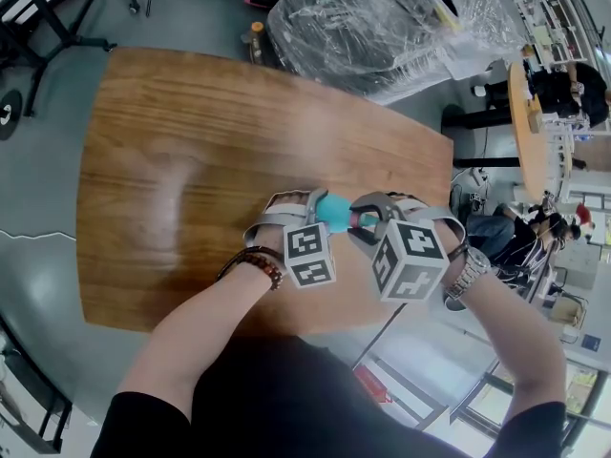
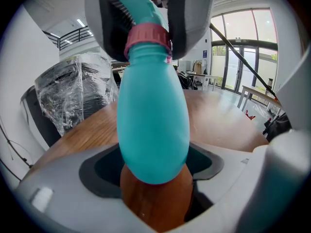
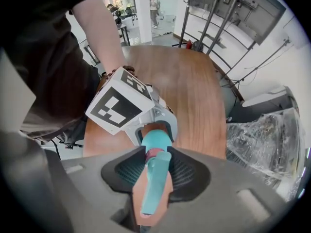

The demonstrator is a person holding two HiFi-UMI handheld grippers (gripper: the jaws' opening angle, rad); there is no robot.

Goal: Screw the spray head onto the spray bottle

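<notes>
Left hand-held gripper [image 2: 154,191], wide, clamps the bottle [image 2: 153,120]; right hand-held gripper [image 3: 155,174], half closed, pinches its spray head [image 3: 155,191].

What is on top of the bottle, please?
A teal spray head with a pink collar sits on the bottle's neck, clamped between the right gripper's jaws. The collar hides the threads, so how far it is screwed on cannot be seen.
</notes>
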